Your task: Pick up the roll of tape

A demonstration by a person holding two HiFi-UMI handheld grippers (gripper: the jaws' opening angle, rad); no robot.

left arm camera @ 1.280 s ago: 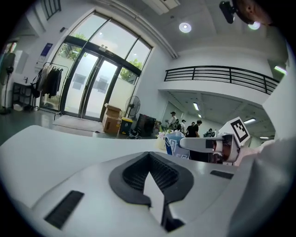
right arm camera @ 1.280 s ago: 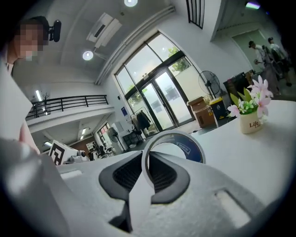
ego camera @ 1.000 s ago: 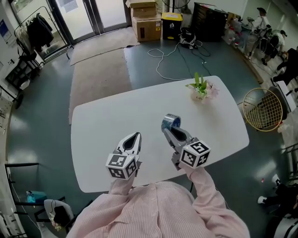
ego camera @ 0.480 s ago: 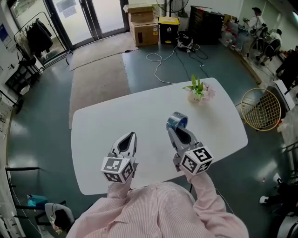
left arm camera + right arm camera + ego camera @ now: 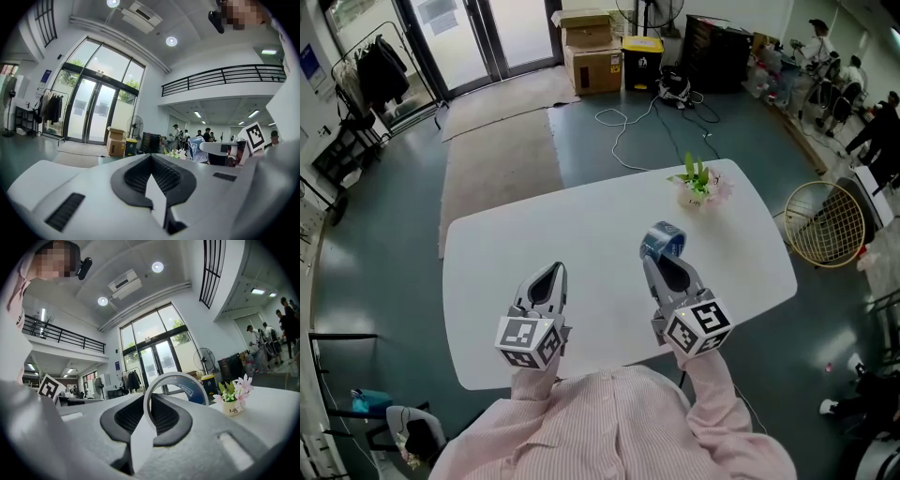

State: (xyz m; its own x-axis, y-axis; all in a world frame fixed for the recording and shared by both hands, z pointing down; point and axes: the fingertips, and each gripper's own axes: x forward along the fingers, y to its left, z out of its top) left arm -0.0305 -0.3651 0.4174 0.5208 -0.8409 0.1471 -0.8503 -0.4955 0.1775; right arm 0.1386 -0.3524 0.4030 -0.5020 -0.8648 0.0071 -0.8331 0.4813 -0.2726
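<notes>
Holding roll of tape (image 5: 664, 236), right tool (image 5: 660, 262); flower pot (image 5: 699, 190) seemingly well beyond.

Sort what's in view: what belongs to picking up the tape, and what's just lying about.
Job:
roll of tape, pinched in the right claw
table

Lying about:
left claw, shut and empty
flower pot on the table
cardboard boxes, yellow bin and cable on the floor

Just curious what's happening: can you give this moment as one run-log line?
right gripper: shut on roll of tape, roll upright | left gripper: shut, empty | table: flower pot at far side
</notes>
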